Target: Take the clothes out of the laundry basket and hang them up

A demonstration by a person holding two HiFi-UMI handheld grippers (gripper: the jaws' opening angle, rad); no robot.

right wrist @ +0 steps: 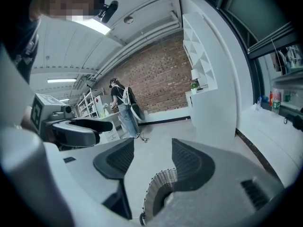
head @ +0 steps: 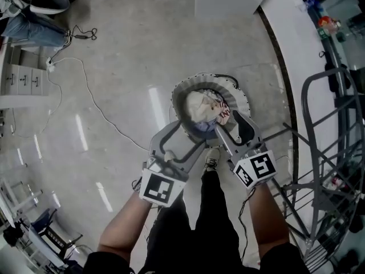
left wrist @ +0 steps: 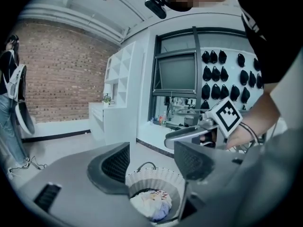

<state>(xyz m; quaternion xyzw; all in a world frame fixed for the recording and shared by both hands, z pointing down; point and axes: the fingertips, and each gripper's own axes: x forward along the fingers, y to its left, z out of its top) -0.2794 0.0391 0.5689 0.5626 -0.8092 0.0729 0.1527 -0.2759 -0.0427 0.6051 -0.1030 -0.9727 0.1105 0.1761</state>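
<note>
We hold both claws over the basket (head: 244, 100) on the floor (head: 131, 67), centre frame. The left claw (left wrist: 151, 162) gapes wide and the right claw (right wrist: 152, 159) is partly open, both empty. The clothes (head: 201, 107) are bunched inside and look soft, light and limp; we would pinch a raised top fold.

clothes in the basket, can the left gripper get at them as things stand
Probably yes: the left gripper hangs open above the uncovered basket, nothing between it and the clothes.
</note>
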